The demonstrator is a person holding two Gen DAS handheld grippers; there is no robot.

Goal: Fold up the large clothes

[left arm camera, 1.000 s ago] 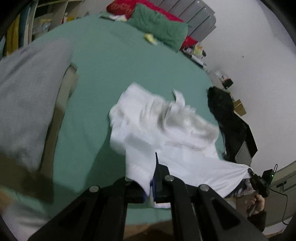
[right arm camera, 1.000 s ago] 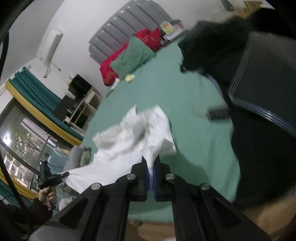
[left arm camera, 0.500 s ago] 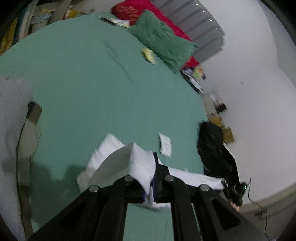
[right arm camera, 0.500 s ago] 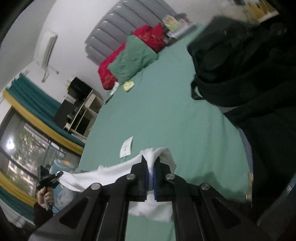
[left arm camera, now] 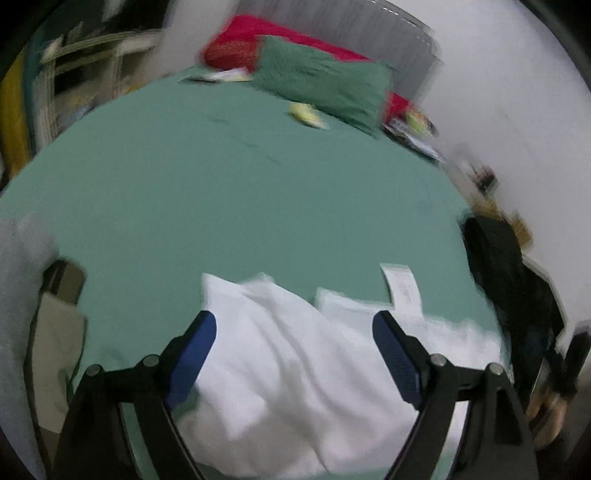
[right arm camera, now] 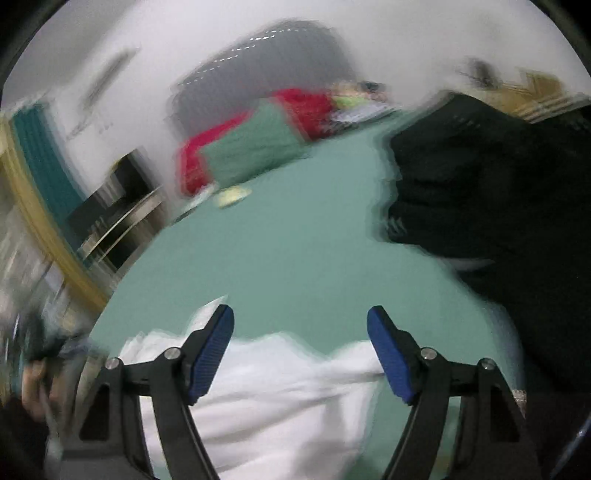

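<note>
Both pairs of tongs stand wide apart, gripping nothing. The left tongs (left arm camera: 293, 326) hang over a white shirt (left arm camera: 295, 369) that lies in soft, rumpled folds at the near edge of the bed (left arm camera: 221, 192), with a small rectangular label (left arm camera: 402, 290) sticking out of its far side. The right tongs (right arm camera: 300, 321) hover over the same shirt (right arm camera: 277, 384); its blue fingertips (right arm camera: 216, 343) look ridged and rubbery. The bed's sheet is smooth, flat and green. At the head rest a green pillow (left arm camera: 325, 85) and a red pillow (left arm camera: 236, 51) against a ribbed grey headboard (left arm camera: 332, 22). A heap of black cloth (right arm camera: 498, 192) sits on the right side of the bed. Everything is blurred.
</note>
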